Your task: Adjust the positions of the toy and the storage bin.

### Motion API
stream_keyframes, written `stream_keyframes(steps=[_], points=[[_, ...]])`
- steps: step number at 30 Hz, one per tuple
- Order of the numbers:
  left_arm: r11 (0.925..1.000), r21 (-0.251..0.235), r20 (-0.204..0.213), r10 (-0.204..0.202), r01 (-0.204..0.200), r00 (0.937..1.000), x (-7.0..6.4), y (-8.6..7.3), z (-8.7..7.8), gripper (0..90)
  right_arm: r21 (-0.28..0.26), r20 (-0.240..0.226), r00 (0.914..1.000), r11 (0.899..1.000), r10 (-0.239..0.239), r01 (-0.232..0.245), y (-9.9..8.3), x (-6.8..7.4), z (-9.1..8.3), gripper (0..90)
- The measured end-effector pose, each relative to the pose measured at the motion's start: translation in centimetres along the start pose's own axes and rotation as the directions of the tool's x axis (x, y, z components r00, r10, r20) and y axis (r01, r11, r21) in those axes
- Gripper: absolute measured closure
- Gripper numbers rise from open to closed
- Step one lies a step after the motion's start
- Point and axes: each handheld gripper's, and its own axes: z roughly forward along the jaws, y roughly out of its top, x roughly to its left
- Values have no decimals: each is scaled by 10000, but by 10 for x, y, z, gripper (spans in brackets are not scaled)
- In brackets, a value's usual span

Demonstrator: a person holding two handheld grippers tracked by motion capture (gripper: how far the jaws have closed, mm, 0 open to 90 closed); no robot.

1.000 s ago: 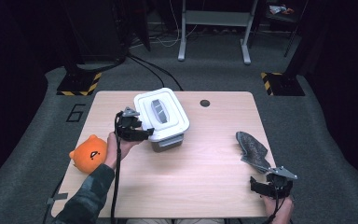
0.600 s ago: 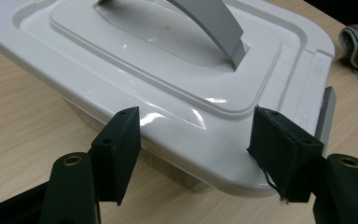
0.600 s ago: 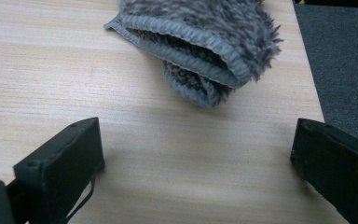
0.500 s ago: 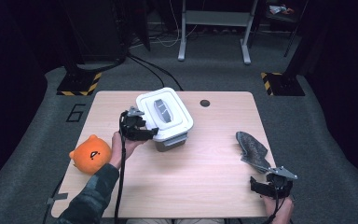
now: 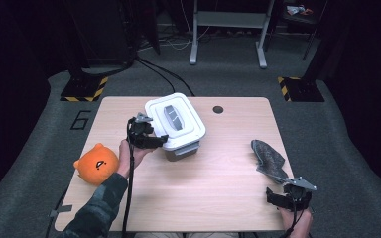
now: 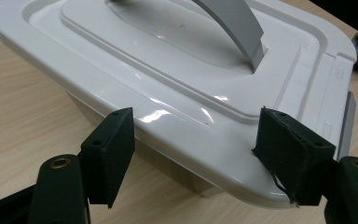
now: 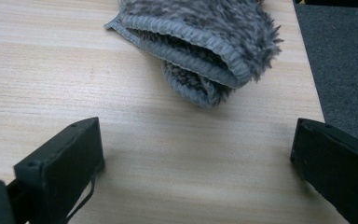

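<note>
At the near edge of the white plastic lidded box (image 6: 177, 84), the left gripper (image 6: 200, 158) is spreading its jaws wide; right gripper (image 7: 191, 154) is gaping beside the grey fuzzy cloth (image 7: 205, 42).

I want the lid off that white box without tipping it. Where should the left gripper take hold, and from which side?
Probably the grey handle arched over the middle of the white lid, taken from above with the jaws across its width: it stands clear of the lid. The left gripper is open at the lid's near edge, which is broad, smooth and sloping, so a pinch there looks likely to slip.
</note>
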Motion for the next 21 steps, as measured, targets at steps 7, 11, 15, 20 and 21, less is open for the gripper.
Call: stream_keyframes(steps=[7, 11, 15, 20, 21], points=[[9997, 36, -36, 236, -236, 9997, -5, 1, 1, 291, 1, 1, 10000, 10000, -3, 3, 0, 0, 0, 15], [9997, 29, -59, 224, -224, 9997, -10, 3, 4, 294, -1, 1, 10000, 10000, -4, 4, 0, 0, 0, 15], [9994, 45, 15, 343, -343, 9994, -14, 4, 6, 302, 0, -1, 10000, 10000, -4, 4, 0, 0, 0, 15], [9997, 16, 29, 234, -234, 9997, -19, 5, 9, 301, 0, -1, 10000, 10000, -3, 3, 0, 0, 0, 15], [9997, 44, 0, 246, -246, 9997, -20, 6, 9, 301, 0, -1, 10000, 10000, -4, 4, 0, 0, 0, 15]])
